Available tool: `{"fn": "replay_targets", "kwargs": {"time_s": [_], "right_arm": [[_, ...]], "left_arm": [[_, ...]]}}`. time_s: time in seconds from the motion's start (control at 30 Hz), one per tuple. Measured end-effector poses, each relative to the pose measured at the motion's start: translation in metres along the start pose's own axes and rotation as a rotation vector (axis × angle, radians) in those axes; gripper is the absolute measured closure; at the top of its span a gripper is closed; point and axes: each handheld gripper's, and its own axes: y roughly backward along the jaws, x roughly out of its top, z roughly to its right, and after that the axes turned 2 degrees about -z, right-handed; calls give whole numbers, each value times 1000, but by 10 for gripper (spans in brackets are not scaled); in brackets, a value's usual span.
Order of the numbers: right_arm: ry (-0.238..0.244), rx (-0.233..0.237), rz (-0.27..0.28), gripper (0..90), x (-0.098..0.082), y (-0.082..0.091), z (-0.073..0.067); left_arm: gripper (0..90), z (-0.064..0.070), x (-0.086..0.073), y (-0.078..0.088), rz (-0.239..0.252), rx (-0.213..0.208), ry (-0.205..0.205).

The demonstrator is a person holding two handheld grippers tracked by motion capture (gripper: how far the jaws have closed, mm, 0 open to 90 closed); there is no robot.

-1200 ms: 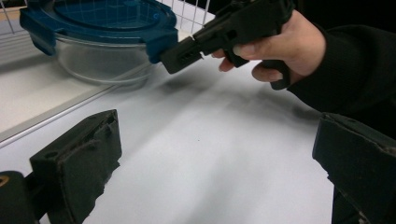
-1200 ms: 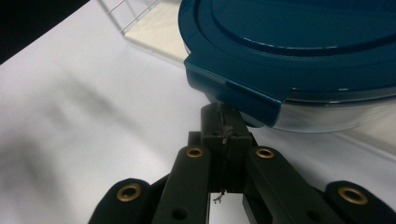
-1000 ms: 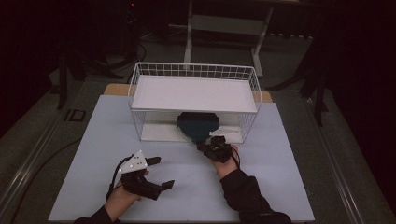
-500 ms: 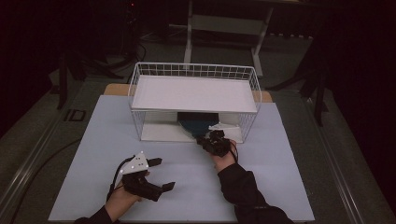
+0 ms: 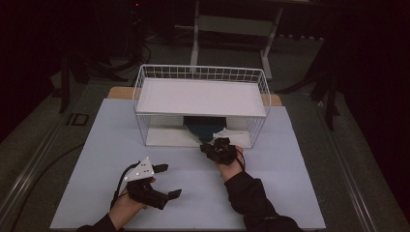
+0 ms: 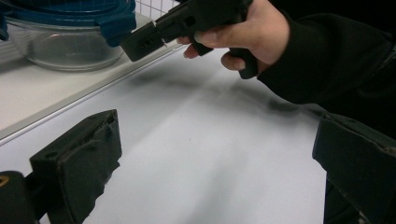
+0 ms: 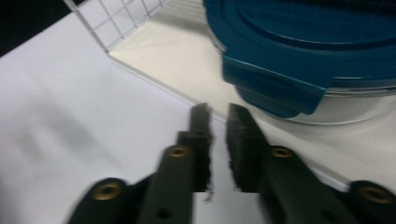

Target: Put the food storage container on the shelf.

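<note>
Right gripper (image 7: 217, 121): jaws just cracked apart, narrow slit between them, nothing in it. They have just been opening. Tips sit just short of the round clear glass container with the blue clip-on lid (image 7: 303, 60), near its front latch tab, not touching it. Container stands on the white floor panel of the white wire basket rack (image 5: 140, 104), lower level, under the white upper shelf, at the rack's open front edge. Left gripper (image 6: 205, 163): jaws spread wide, nothing between them, hanging over the bare pale bench (image 5: 290, 183), well apart from the rack. Right hand (image 6: 247, 32) holds its gripper level at the rack's front.
</note>
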Motion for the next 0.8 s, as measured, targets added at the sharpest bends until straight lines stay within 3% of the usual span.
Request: {"fn": "replay_targets", "kwargs": {"time_s": [0.13,0.27,0.37,0.47,0.8], "right_arm": [[12,-4,23,485,-1,10,-7],[31,-23,20,417,-1,17,-13],[34,0,53,272,-3,28,-18],[20,61,65,155,-7,35,-18],[46,60,107,143,-24,64,-9]], "left_arm": [[16,1,0,0,0,-1,1],[16,0,0,0,4,-4,2],[16,1,1,0,8,-11,0],[16,1,1,0,8,-14,-5],[16,4,0,-2,3,-21,-14]]}}
